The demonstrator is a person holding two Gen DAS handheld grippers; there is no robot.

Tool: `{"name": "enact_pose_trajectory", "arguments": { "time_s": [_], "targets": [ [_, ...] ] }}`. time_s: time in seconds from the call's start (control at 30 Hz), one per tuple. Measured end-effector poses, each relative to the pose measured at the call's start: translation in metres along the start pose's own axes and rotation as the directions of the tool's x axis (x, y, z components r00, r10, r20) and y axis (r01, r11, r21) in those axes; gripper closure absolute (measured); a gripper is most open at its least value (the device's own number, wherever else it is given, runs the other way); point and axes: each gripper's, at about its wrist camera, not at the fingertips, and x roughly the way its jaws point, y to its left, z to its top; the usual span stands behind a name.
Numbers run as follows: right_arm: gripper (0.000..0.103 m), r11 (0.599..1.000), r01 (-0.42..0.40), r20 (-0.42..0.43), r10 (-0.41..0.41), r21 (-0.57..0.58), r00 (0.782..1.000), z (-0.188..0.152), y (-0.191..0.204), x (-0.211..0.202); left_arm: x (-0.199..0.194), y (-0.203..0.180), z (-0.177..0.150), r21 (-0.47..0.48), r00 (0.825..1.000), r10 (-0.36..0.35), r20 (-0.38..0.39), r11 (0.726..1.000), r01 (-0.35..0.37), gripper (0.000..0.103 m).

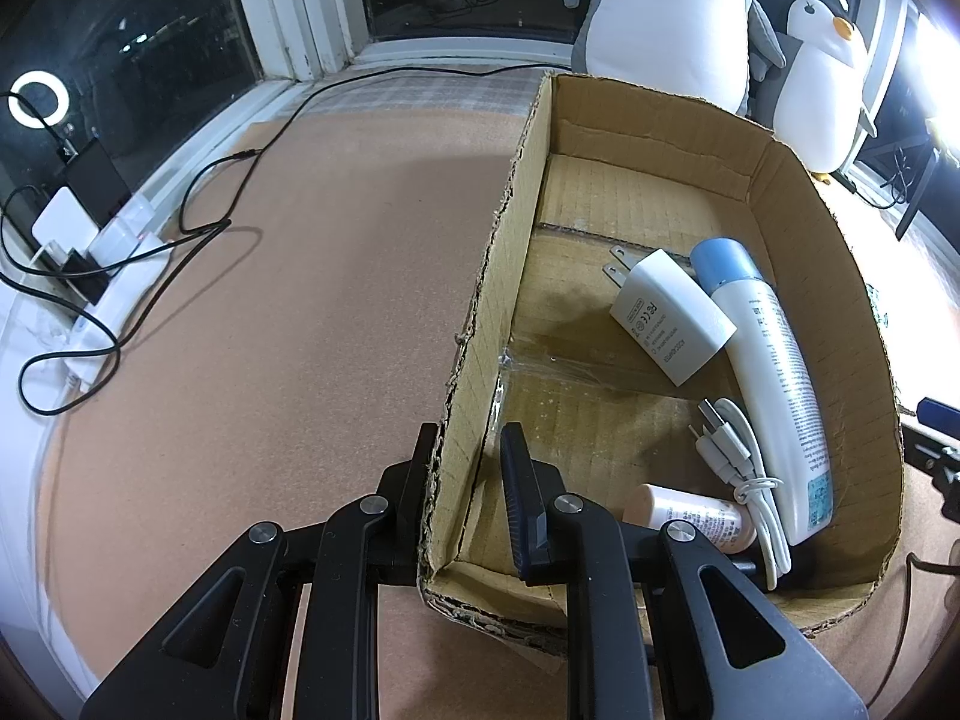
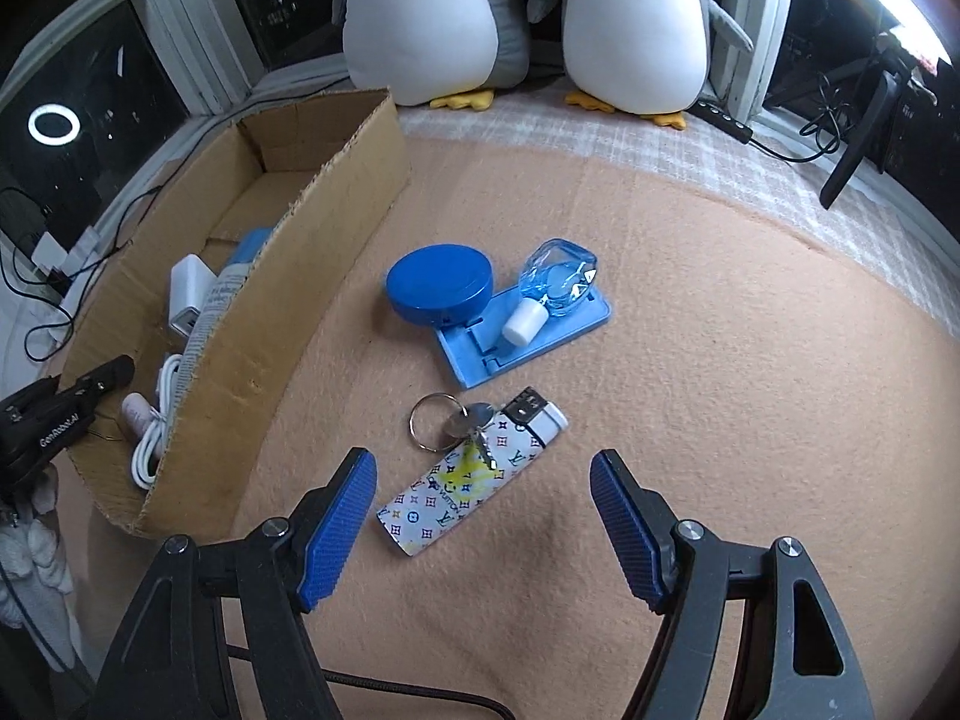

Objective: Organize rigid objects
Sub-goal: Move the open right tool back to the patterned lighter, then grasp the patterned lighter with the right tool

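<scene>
- Peach felt-like mat [image 2: 690,312] covers the surface; 2 big plush penguins [image 2: 534,12] stand at its far edge by the window.
- Cardboard box [image 1: 840,276], open top, sits on the mat w/ a white spray bottle w/ blue cap [image 1: 774,372], white charger plug [image 1: 669,315], coiled white cable [image 1: 744,468] and a small pink-capped bottle [image 1: 690,516] inside.
- Left gripper [image 1: 465,480] straddles the box's near-left wall — one finger outside, one inside; jaws close to the cardboard, can't tell if they're actually pinching it.
- Right gripper [image 2: 483,516] spread wide, nothing held, hovering over the patterned lighter [image 2: 474,474], which lies on the mat between its fingers.
- Blue phone stand [image 2: 528,330] lies flat on the mat beyond the lighter; round blue case [image 2: 438,291] and clear blue bottle w/ white cap [image 2: 552,288] rest on it.
- Key ring w/ small key [image 2: 453,420] overlaps the lighter's far end.
</scene>
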Motion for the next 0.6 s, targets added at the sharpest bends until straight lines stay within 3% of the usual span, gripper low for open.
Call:
{"name": "enact_pose_trajectory", "arguments": {
  "time_s": [0.37,0.6],
  "targets": [
    [0.041,0.993,0.089,-0.036,-0.092,-0.071,0.995,-0.003,0.0,0.013,0.0,0.0,0.0,-0.001,1.0,0.0,0.0,1.0,0.0,0.086],
    [0.047,0.995,0.081,-0.039,-0.084,-0.061,0.996,-0.004,-0.015,0.011,0.0,0.0,0.0,0.0,1.0,0.0,0.0,1.0,0.0,0.086]
  ]
}}
